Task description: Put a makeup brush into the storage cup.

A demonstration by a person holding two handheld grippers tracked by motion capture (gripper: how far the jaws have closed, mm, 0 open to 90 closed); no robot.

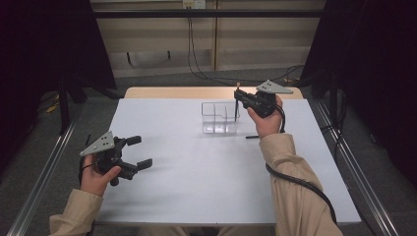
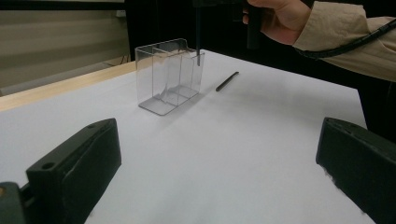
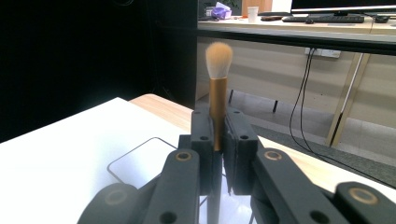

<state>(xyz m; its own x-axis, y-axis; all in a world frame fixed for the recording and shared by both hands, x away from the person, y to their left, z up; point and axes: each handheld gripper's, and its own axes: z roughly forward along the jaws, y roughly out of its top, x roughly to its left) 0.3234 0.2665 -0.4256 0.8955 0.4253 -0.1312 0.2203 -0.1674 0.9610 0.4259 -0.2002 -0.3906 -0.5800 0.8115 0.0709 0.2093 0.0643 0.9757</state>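
Clear plastic organizer (image 1: 219,117), unlabelled, stands below the brush (image 3: 218,93) clamped in the right hand-held gripper (image 3: 218,140); left hand-held gripper (image 1: 137,152) gapes

A lab or test room: black curtains (image 1: 44,44) hang at both sides of a white table (image 1: 196,177) in an aluminium frame (image 1: 44,167) on grey carpet. Beyond the right gripper (image 3: 218,140) stand a socket (cables trailing) (image 3: 322,52) and a desk with keyboard (image 3: 327,18).
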